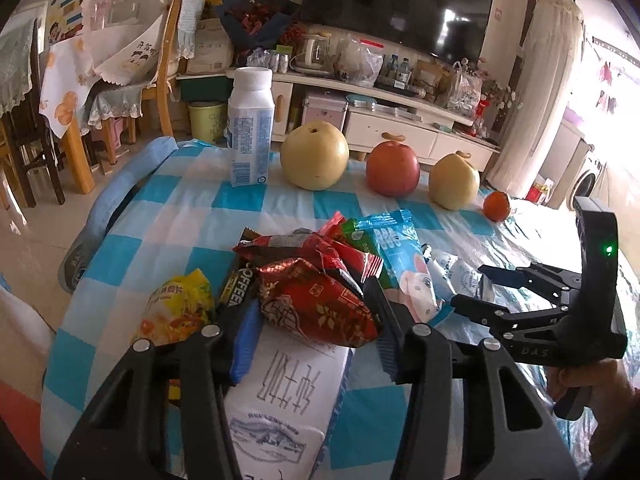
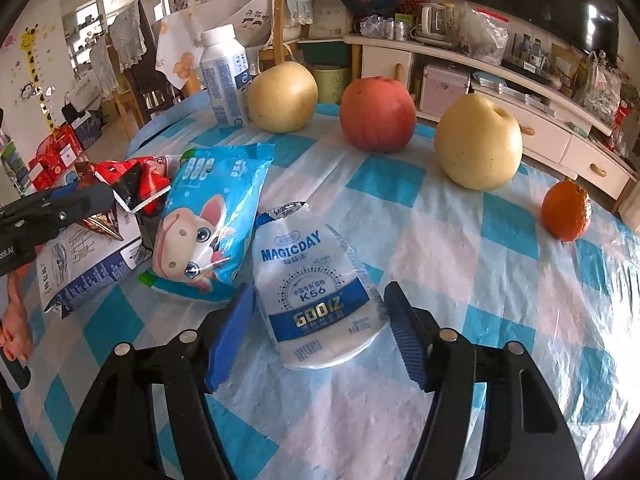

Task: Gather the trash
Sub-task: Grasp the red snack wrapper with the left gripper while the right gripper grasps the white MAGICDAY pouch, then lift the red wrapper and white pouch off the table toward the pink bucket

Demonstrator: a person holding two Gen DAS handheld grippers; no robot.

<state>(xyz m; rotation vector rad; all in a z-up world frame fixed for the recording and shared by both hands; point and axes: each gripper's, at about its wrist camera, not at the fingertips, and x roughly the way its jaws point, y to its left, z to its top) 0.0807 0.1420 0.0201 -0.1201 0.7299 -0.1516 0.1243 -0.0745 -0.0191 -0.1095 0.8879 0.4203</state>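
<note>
My left gripper point(image 1: 314, 300) is shut on a crumpled red wrapper point(image 1: 316, 304) that lies on a flat white carton point(image 1: 280, 400). More red wrappers, a black coffee sachet point(image 1: 236, 284) and a yellow wrapper point(image 1: 176, 308) are heaped around it. To their right lies a blue rabbit-print wrapper point(image 2: 212, 220). My right gripper point(image 2: 320, 290) stands open with the lower end of a white MAGICDAY pouch point(image 2: 316, 280) between its blue pads point(image 2: 230, 336). The pouch lies flat on the cloth. In the right wrist view the left gripper point(image 2: 92, 200) shows at the left edge.
At the table's far edge stand a white milk bottle point(image 2: 224, 76), two yellow pears point(image 2: 282, 98), a red apple point(image 2: 378, 114) and a small orange point(image 2: 566, 212). The checked tablecloth point(image 2: 460, 280) is bare on the right. Beyond are chairs and a TV cabinet.
</note>
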